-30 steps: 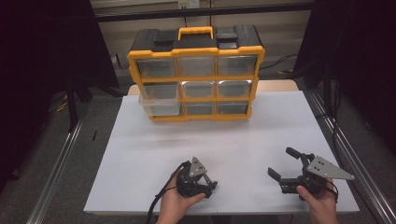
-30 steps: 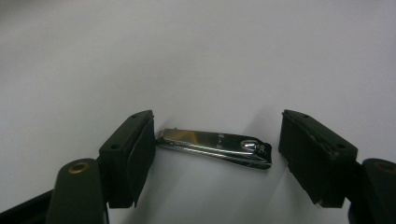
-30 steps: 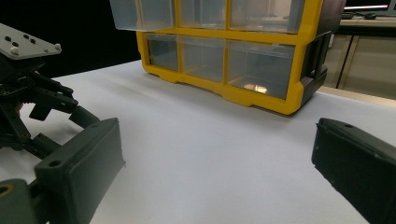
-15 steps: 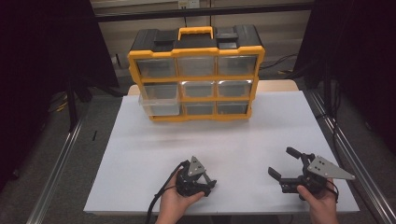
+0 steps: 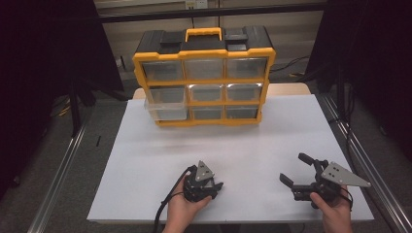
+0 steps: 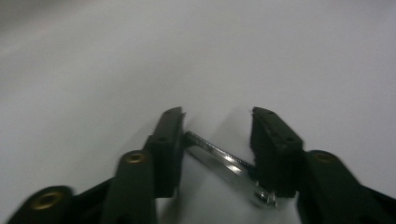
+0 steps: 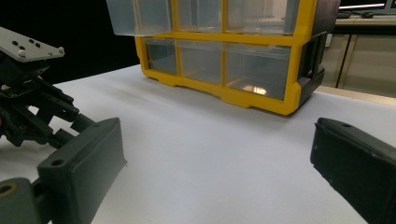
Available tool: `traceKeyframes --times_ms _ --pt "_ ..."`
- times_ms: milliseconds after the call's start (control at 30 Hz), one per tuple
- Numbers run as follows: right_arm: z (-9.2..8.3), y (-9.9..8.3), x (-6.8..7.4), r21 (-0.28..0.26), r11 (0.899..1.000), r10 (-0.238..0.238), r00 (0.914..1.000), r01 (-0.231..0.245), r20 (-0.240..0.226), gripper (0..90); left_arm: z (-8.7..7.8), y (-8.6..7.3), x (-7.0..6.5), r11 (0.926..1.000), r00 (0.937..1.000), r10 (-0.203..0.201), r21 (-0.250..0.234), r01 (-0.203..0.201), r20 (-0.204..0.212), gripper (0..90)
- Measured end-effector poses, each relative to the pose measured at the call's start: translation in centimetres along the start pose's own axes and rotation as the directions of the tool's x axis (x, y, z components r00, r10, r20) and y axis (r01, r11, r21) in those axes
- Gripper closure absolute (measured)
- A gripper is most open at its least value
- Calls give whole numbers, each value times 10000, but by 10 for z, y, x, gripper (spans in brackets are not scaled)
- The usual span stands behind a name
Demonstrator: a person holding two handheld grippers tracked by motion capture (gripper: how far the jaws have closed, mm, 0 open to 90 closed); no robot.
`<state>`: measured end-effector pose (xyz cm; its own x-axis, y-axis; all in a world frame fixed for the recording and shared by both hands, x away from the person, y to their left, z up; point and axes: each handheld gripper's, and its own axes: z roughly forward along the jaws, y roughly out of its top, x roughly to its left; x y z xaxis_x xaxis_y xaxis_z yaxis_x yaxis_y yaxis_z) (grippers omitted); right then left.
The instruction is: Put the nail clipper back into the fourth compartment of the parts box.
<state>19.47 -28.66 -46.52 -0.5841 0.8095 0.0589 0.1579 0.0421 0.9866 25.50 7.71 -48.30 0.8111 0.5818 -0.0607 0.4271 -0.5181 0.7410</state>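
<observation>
My left gripper points down at the white table near its front edge, held in a hand. In the left gripper view its jaws have just been closing on a small shiny metal piece that lies slantwise between them. One end of the piece meets the left pad and the other end meets the right pad. My right gripper rests at the front right. It is open wide with nothing between its fingers, and it faces the left gripper and the organizer.
A yellow and black drawer organizer with clear drawers stands at the back of the table. Its left middle drawer is pulled out. Metal rails run along both sides. One lower drawer holds something small and bright.
</observation>
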Motion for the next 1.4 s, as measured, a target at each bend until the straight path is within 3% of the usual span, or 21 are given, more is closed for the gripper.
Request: traceKeyframes --times_ms 167,267,467,733,933,1000,1033,1067,1100,1167,1267,1333,1400 --pt "0 0 -1 -65 10000 71 10000 -71 -16 23 -1 -1 0 9999 9999 107 -52 -107 -64 606" --pt "0 0 -1 -23 9999 101 9999 -101 -52 23 -3 -2 2 9995 9992 -304 -66 305 244 590" --pt "-1 0 -1 -91 9998 201 9998 -201 16 23 -10 -7 -2 9991 9990 -425 -6 425 115 552" --pt "-1 -1 -2 -61 9997 246 9997 -245 18 23 -20 -13 -7 9993 9996 -260 266 256 145 539" --pt "-1 -1 -2 -118 9994 332 9994 -332 26 23 -24 -15 -6 9980 9980 -568 290 560 291 598" --pt "-1 -1 -2 -69 9995 300 9995 -300 33 23 -23 -13 -7 9978 9984 -508 430 498 231 620" --pt "-1 -1 -2 -68 9996 292 9996 -291 36 23 -23 -12 -9 9974 9992 -397 605 397 -13 633" --pt "0 -1 -2 -75 9994 343 9994 -343 36 23 -23 -11 -9 9972 9991 -367 663 353 206 652" --pt "-1 -1 -2 -65 9995 295 9996 -295 16 23 -23 -10 -9 9966 9998 -211 804 206 63 673" --pt "-1 -1 -2 -69 9995 293 9996 -293 34 23 -22 -10 -7 9970 9996 -271 722 264 97 743" --pt "-1 -1 -2 -73 9995 300 9995 -300 59 23 -22 -9 -3 9936 9956 -888 723 864 306 774" --pt "-1 -1 -2 -81 9994 330 9994 -329 57 23 -23 -8 -2 9937 9969 -743 859 717 271 777" --pt "-1 -1 -2 -86 9995 316 9995 -315 45 23 -21 -7 -2 9932 9952 -933 722 910 292 779"
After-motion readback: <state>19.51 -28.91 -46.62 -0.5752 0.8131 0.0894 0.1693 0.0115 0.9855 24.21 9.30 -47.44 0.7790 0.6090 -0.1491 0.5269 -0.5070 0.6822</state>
